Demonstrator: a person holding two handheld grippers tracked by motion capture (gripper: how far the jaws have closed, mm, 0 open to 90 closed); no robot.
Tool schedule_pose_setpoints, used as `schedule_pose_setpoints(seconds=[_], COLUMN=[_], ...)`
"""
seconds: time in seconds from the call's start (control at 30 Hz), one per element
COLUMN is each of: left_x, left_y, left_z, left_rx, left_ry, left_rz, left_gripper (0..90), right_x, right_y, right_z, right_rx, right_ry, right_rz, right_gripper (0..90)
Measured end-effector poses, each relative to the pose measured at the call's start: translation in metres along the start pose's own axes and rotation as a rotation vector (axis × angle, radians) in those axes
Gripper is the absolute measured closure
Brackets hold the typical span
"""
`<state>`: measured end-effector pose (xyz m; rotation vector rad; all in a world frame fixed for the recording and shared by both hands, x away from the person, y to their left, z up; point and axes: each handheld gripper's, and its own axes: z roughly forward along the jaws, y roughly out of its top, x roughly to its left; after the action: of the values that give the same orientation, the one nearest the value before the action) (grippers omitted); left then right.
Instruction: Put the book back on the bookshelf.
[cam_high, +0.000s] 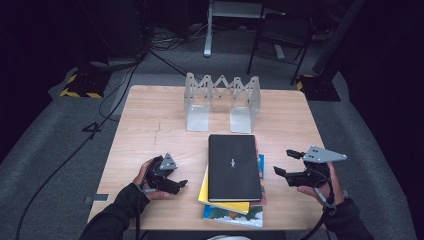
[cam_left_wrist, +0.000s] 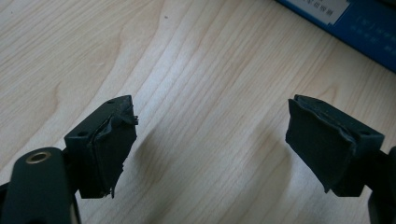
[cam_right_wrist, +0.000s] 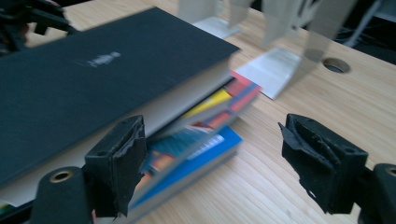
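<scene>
High view puts the person's two hands nearest, one on each side of a stack of books (cam_high: 234, 181) lying flat on the table (cam_high: 145, 125). Left gripper (cam_high: 181, 184) sits low just beside the stack, jaws spread wide with nothing but bare wood between them. Right gripper (cam_high: 288, 162) hangs raised by the stack's other edge, jaws likewise apart and empty. A black book (cam_high: 234, 167) lies on top, with yellow and blue ones under it. Farther back stands a folding metal rack (cam_high: 222, 102), unfilled. I judge this the approach, before any grasp: next, one gripper must close on the black book's edge and lift it toward the rack.
</scene>
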<state>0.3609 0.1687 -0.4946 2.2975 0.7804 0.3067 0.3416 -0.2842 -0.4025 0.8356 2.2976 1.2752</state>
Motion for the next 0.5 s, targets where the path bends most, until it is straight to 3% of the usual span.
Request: schedule_pose_setpoints(seconds=[0.23, 0.5], left_x=[-0.001, -0.001], left_y=[0.009, 0.02], left_z=[0.002, 0.002], left_rx=[-0.021, -0.044], left_ry=[-0.006, -0.004], left_rz=[0.006, 0.012], left_gripper=[16.5, 17.0], right_x=[0.022, 0.03], right_y=[0.014, 0.016], right_z=[0.011, 0.016], right_rx=[0.002, 0.005], right_ry=[0.06, 0.098], right_rz=[-0.045, -0.044], right_gripper=[23.8, 23.8])
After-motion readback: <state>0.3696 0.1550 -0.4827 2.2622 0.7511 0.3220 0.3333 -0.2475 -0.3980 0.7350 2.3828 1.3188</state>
